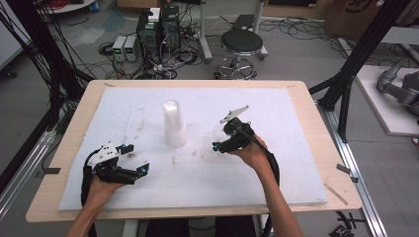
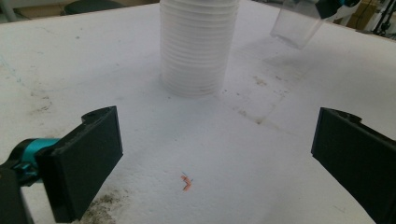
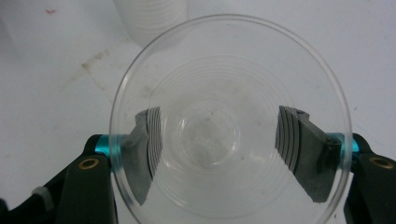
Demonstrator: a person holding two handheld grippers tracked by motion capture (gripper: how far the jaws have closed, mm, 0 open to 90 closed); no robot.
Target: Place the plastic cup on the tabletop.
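White foam sheeting covers the counter [image 1: 296, 94], behind which a cabled workshop floor carries one round stool [image 1: 241, 43] and a cluster of electronics boxes [image 1: 157, 29]. We hold one hand-held gripper in each hand, two in all. The right hand-held gripper [image 3: 219, 140] pinches a single clear plastic cup [image 3: 229, 121], its jaws pressed against the cup's ribbed wall on opposite sides; the right gripper view looks straight into the cup's mouth to its base, and the left gripper view shows the cup [image 2: 299, 25] lifted clear of the foam, tilted, near the right of the stack. The left hand-held gripper [image 2: 215, 154] is spread wide and holds nothing, resting low at the near left of the sheet, well apart from the stack. One stack of nested cups [image 1: 174, 123] stands upright at mid-counter; its ribs mark many cups, but we cannot count them. We judge the step in hand to be carrying the separated cup away from the stack to set it down. To do this well, we should keep the squeeze light, since thin plastic walls buckle easily, turn the cup upright before lowering it, choose a bare patch of foam clear of the stack, and release only once the base sits flat. The idle left hand-held gripper [image 1: 133, 170] could steady the stack if needed.
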